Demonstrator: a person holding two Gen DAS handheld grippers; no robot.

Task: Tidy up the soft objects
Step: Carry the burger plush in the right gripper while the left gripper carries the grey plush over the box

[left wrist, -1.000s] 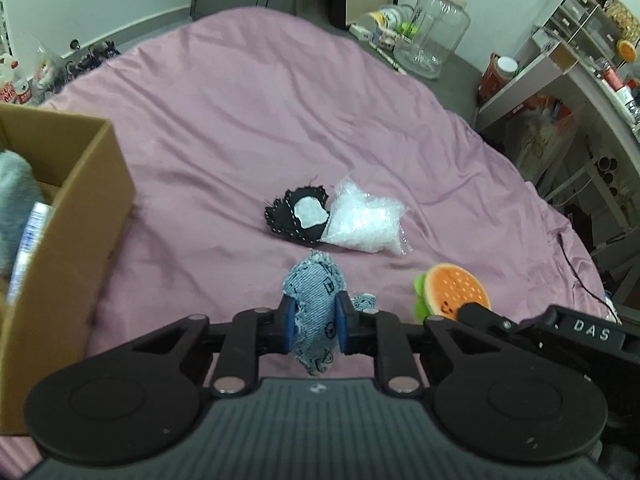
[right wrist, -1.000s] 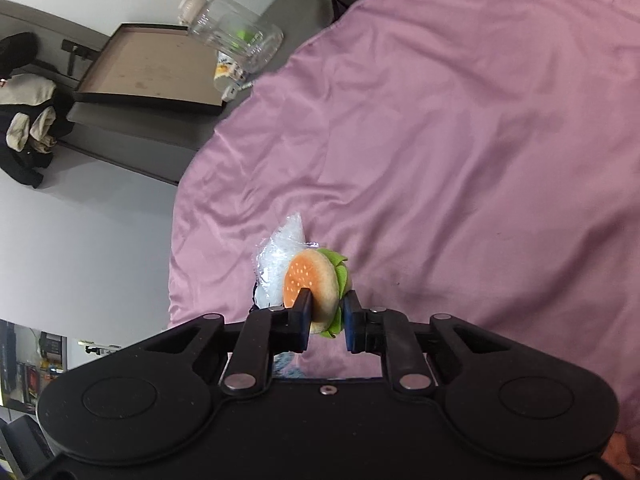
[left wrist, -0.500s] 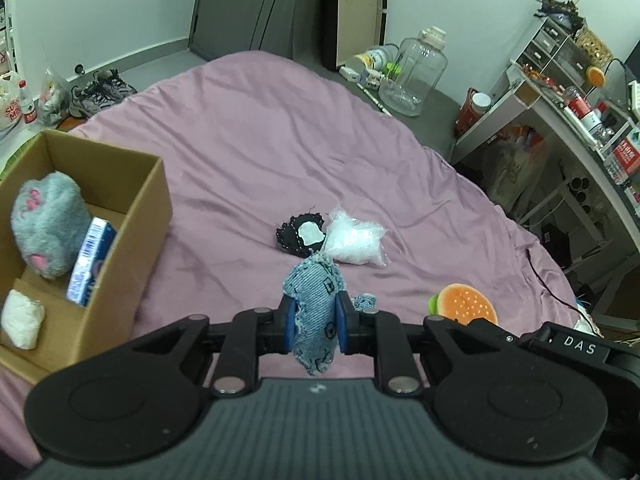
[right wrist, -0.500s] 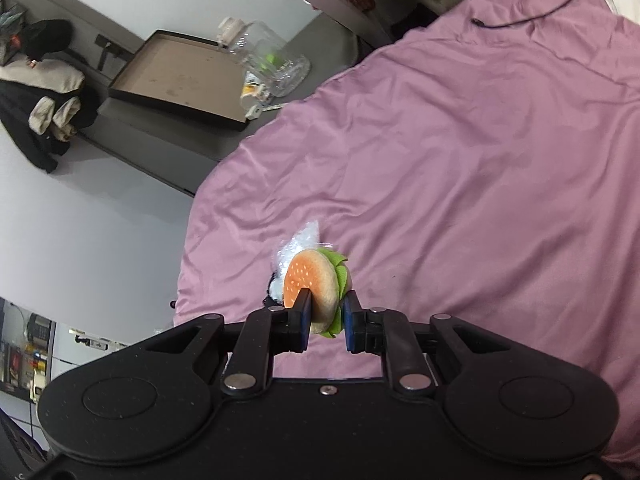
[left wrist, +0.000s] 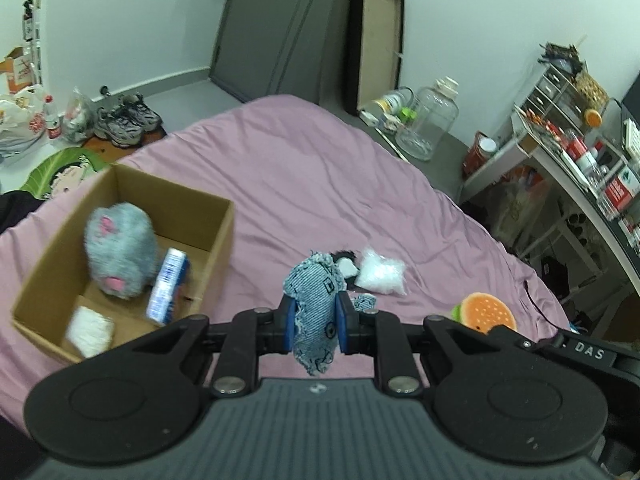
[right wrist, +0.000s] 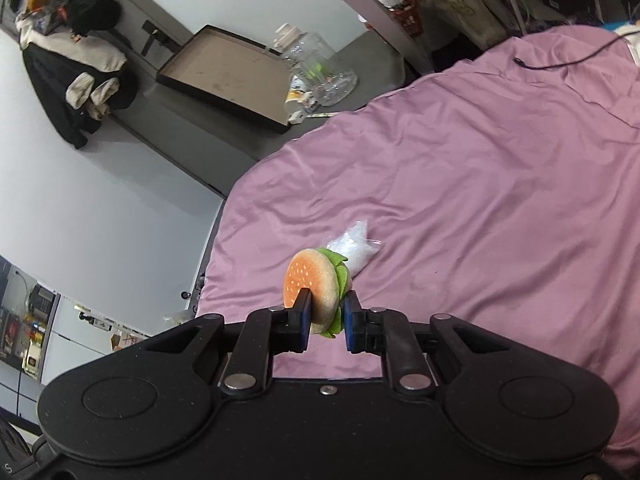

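My left gripper (left wrist: 314,326) is shut on a blue denim soft toy (left wrist: 314,300) and holds it above the purple bed (left wrist: 304,184). My right gripper (right wrist: 326,320) is shut on a plush hamburger (right wrist: 316,284), which also shows in the left wrist view (left wrist: 486,312). An open cardboard box (left wrist: 216,240) sits on the bed at the left, holding a grey fluffy paw toy (left wrist: 120,252), a blue-and-white pack (left wrist: 166,292) and a white soft lump (left wrist: 90,328). A black-and-white soft piece (left wrist: 346,262) and a clear bag of white stuffing (left wrist: 382,276) (right wrist: 354,246) lie on the bed ahead.
Past the bed's far edge stand a large clear jar (left wrist: 430,124), a flat framed board (left wrist: 374,40) and a cluttered white desk (left wrist: 568,160). Shoes (left wrist: 124,120) and bags lie on the floor at the left. A black cable (right wrist: 568,56) lies on the bed.
Both grippers have risen and pulled back from the bed with their toys still held. The left view has swung so the whole box and its contents now show.
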